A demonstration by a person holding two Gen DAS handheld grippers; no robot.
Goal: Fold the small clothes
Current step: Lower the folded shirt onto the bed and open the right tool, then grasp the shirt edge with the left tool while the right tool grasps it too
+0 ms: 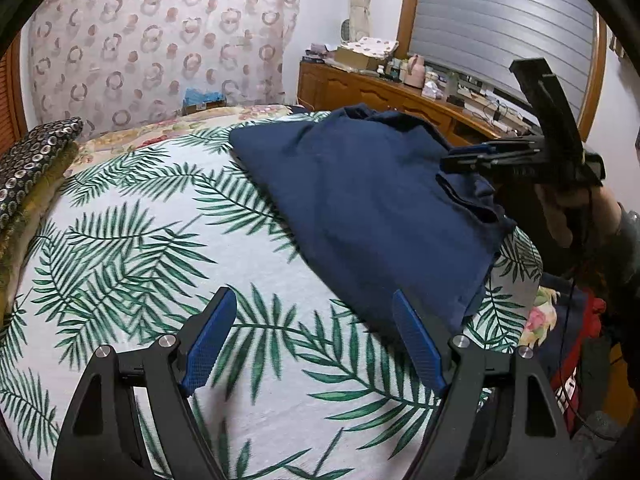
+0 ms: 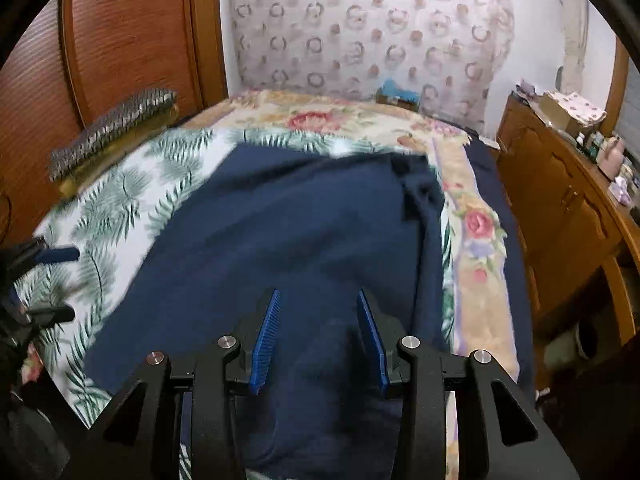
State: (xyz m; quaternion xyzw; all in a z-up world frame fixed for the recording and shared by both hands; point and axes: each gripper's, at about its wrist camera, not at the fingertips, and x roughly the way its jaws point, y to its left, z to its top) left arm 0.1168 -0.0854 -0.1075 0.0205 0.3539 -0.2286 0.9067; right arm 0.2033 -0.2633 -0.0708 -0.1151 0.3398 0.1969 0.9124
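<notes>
A navy blue garment (image 1: 360, 200) lies partly folded on the leaf-print sheet (image 1: 160, 240), with a neck or sleeve opening near its right side. My left gripper (image 1: 314, 300) hangs open and wide over the sheet; its right finger is over the garment's near corner, and nothing is between its pads. In the right wrist view the garment (image 2: 300, 220) fills the middle. My right gripper (image 2: 318, 300) stands open just above the cloth, with no fold between its blue pads. A hand holds the right gripper (image 1: 446, 162) over the garment's right edge. The left gripper (image 2: 72, 284) shows at the far left.
A sequinned cushion (image 1: 32, 160) lies at the bed's left edge by a wooden wardrobe (image 2: 120, 40). A floral blanket (image 2: 476, 220) runs along the bed's right side. A cluttered wooden dresser (image 1: 380, 92) stands beyond. Red and dark clothes (image 1: 580, 340) are heaped at the right.
</notes>
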